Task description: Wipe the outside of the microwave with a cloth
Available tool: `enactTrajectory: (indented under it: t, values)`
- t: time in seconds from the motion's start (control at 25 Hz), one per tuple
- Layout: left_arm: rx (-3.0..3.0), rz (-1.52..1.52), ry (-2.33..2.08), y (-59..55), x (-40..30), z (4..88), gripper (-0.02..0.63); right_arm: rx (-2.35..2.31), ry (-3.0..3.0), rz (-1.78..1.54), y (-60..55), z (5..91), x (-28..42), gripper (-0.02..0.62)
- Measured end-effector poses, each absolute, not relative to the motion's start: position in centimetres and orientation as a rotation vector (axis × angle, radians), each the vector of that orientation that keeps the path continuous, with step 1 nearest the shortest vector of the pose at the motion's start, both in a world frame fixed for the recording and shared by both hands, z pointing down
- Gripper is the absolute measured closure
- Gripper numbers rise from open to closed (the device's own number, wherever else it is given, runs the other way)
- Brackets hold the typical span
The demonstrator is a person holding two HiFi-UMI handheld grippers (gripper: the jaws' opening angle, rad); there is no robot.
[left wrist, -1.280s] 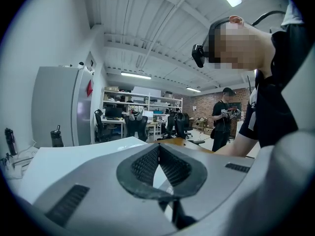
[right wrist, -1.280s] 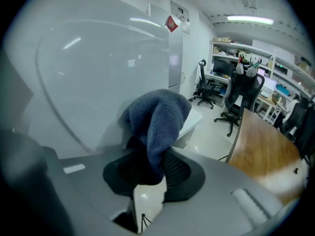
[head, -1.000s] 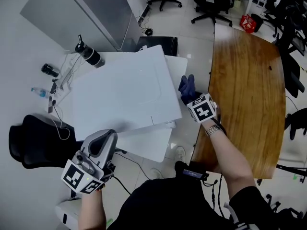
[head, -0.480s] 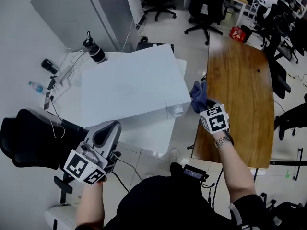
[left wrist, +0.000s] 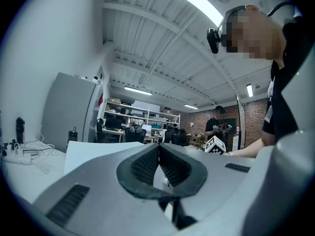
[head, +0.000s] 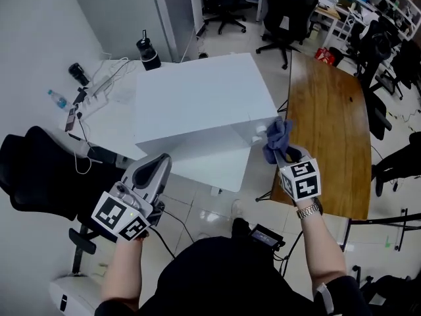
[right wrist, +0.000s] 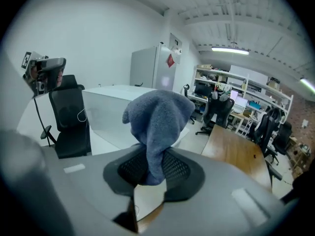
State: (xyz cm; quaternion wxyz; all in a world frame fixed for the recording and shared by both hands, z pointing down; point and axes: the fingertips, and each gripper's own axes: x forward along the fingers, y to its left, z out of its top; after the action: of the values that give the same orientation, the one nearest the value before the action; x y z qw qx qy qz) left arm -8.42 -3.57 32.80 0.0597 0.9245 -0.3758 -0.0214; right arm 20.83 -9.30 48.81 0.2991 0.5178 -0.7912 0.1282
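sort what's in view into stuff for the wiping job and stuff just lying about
For the job: white microwave, blue cloth, right gripper, jaws shut on the cloth.

Just lying about: black bottle, water bottle, cables, wooden table, black chair.

Head view looks steeply down on the microwave (head: 197,104) from the near side — both gripper views face it low, along their jaws.

A wooden surface (head: 332,130) lies right. A black chair (head: 29,176) stands near left. A bottle (head: 58,99), flask (head: 148,52) and cables (head: 99,89) sit far left.
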Motion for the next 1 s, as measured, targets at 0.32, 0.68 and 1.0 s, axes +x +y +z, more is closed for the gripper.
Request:
enactTrajectory:
  t: [0.32,0.68,1.0]
  values:
    - [2.748,-0.085,-1.252,0.8,-13.4,33.3,0.601,1.187,-2.266,0.226,-5.2,46.8,9.7,0.512]
    - [2.637,-0.092,-1.455,5.0,-21.3,33.8,0.601,0.902,-2.424,0.082,-3.4,48.1,-5.9,0.512]
    - [2.513,-0.081,-1.625,8.4,-27.6,34.8,0.601,0.773,-2.441,0.053,-4.4,51.5,-14.9,0.512]
